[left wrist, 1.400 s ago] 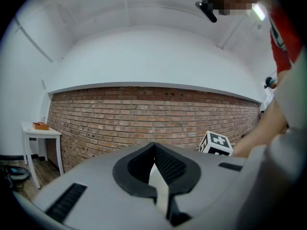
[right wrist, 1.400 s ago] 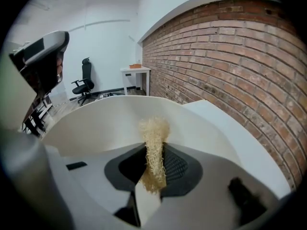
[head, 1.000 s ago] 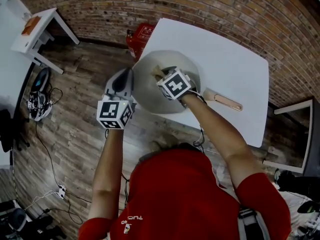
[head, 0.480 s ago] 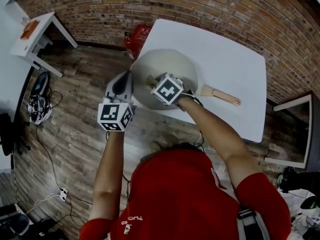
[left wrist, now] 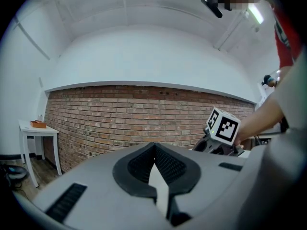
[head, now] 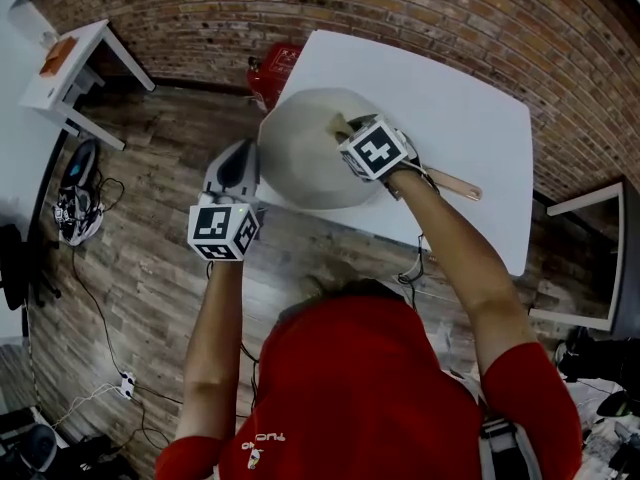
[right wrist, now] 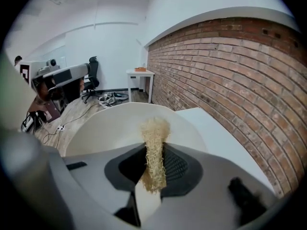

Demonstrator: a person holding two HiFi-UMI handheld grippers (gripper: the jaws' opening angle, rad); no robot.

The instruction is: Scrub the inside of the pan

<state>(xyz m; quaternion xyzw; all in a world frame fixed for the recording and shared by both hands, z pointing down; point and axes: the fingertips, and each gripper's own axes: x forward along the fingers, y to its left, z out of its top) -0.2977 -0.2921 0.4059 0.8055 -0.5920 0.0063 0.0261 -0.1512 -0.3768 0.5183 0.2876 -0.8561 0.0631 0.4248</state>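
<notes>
Jaws of my right gripper (right wrist: 153, 164) are clamped on a straw-coloured fibrous scrubber (right wrist: 154, 147). Its frayed end sticks out past their tips and hangs over the cream inside of the pan (right wrist: 103, 128). From the head view the right gripper (head: 350, 134) reaches down into the pan (head: 300, 153) near its far right side, with the scrubber (head: 343, 124) showing as a tan tuft just beyond the marker cube.

On my left gripper (left wrist: 154, 150) the jaws are drawn together at the tip, with a thin pale sliver held between them. In the head view the left gripper (head: 245, 160) meets the pan's left rim, so I take that sliver for the rim, seen edge-on. My left arm stretches out towards that rim, and my right arm crosses over the near side of the pan.

The pan sits at the near left corner of the white counter (head: 455, 93), and its left side overhangs the edge above the wooden floor (head: 150, 168). Its copper-toned handle (head: 455, 184) lies along the counter, pointing right, away from my left gripper. A red object (head: 272, 68) stands on the floor against the counter's far left edge, at the foot of the brick wall (head: 300, 8). A small white side table (head: 75, 63) stands well off to the left.
</notes>
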